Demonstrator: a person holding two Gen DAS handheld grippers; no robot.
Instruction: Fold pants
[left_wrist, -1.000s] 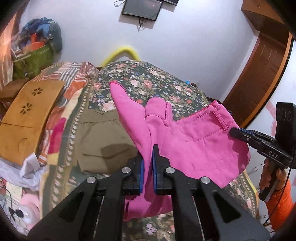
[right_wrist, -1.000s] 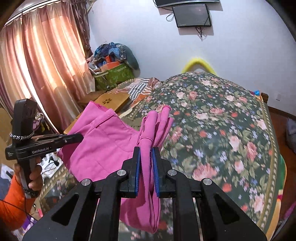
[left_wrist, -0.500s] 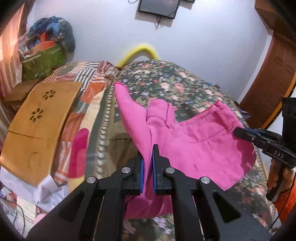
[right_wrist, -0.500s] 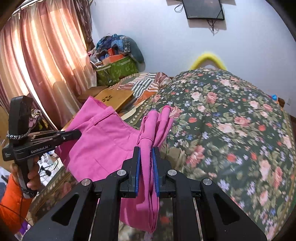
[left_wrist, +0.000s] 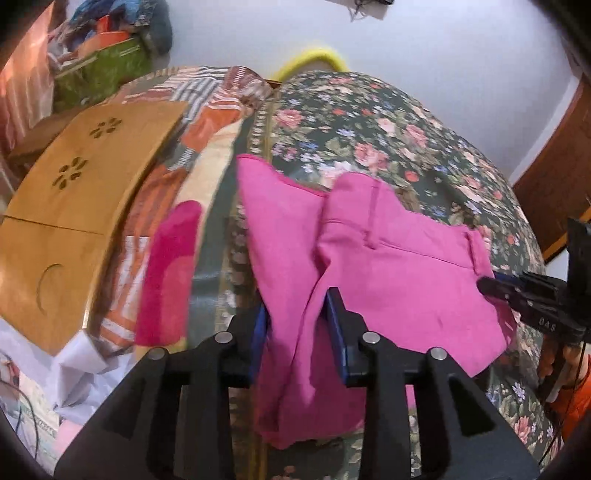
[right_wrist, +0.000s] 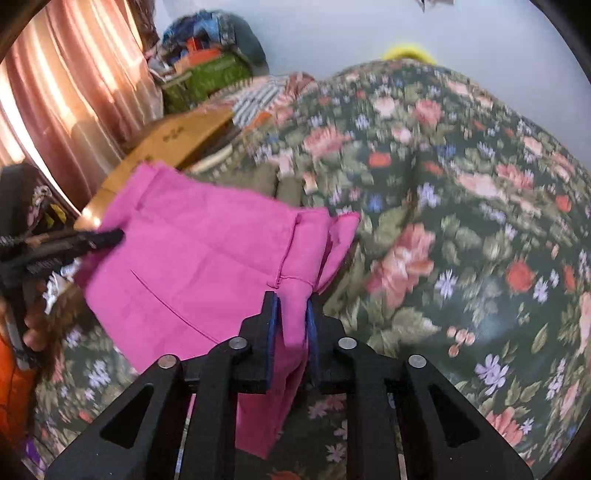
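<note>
Bright pink pants (left_wrist: 399, 280) hang stretched between my two grippers above a floral bed. My left gripper (left_wrist: 297, 314) has its jaws parted, with a bunch of pink cloth still lying between them. My right gripper (right_wrist: 291, 314) has its jaws a little apart too, with a fold of the pants (right_wrist: 192, 266) passing between them. Each gripper shows in the other's view: the right gripper (left_wrist: 491, 286) at the waistband's far corner, the left gripper (right_wrist: 107, 236) at the opposite corner. The pant legs hang down below both grippers.
The floral bedspread (right_wrist: 461, 221) fills the area ahead. A wooden lap table (left_wrist: 74, 192) lies left of the bed on striped bedding (left_wrist: 207, 122). An olive garment (right_wrist: 280, 184) lies under the pants. A green bag (left_wrist: 103, 74), curtains (right_wrist: 66, 96) and a door (left_wrist: 557, 177) ring the room.
Both grippers have dropped toward the bed with the pants. The left jaws have spread from pinched tight to clearly parted; the right jaws have widened a little.
</note>
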